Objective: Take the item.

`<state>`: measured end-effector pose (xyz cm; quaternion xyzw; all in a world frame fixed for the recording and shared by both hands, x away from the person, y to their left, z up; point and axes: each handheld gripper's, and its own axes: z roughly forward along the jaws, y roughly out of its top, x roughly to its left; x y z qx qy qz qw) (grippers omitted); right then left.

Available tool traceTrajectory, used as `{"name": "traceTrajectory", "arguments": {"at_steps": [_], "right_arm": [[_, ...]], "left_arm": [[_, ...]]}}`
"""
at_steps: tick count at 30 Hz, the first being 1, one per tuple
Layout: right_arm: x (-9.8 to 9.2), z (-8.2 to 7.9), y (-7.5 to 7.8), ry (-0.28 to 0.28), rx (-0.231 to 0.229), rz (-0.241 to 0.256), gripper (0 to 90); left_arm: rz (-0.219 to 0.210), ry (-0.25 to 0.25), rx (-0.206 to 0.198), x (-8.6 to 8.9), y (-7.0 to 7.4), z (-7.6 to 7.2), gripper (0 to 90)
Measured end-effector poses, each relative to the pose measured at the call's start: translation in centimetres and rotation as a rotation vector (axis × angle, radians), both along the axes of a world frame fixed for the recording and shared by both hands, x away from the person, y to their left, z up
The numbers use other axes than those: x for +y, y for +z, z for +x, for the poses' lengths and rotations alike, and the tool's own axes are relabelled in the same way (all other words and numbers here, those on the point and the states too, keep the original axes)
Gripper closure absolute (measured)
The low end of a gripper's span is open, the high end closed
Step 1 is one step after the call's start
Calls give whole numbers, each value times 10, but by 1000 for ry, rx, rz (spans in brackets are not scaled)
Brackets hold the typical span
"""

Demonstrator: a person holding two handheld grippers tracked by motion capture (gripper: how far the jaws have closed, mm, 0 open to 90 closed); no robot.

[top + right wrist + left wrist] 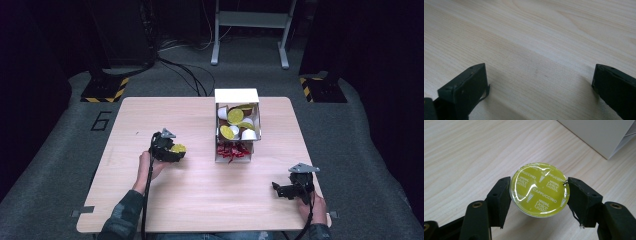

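My left gripper (176, 150) is shut on a coffee capsule (539, 189) with a yellow-green foil lid marked Cappuccino; both black jaws press its rim just above the wooden table (150, 115). The same capsule (178, 148) shows in the high view, left of a white box (236, 95). That box holds several yellow-lidded and white capsules (235, 116) in its far half and red wrapped pieces (232, 151) in its near half. My right gripper (278, 189) hovers low over the table's near right part, open, with bare wood between its jaws (539, 82).
A corner of the white box (604, 135) stands at the upper right of the left gripper view. Around the table lie grey floor, black stands with yellow-striped bases (105, 90), cables and a grey metal frame (250, 30).
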<state>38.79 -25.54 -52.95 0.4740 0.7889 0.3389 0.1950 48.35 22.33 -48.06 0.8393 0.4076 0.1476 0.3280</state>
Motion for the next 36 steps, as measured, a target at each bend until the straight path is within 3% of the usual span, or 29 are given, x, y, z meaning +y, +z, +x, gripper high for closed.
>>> {"name": "traceTrajectory", "arguments": {"at_steps": [14,19,24,29,32,36], "right_arm": [[0,0,0,0,0,0,0],[0,0,0,0,0,0,0],[0,0,0,0,0,0,0],[0,0,0,0,0,0,0],[0,0,0,0,0,0,0],[0,0,0,0,0,0,0]], "left_arm": [[-25,10,54,5,-12,6,379],[-54,14,60,9,-14,7,378],[-58,19,64,11,-14,7,371],[-63,38,70,14,-12,6,260],[-86,47,51,18,-8,4,182],[-117,70,16,24,-2,-1,150]]}}
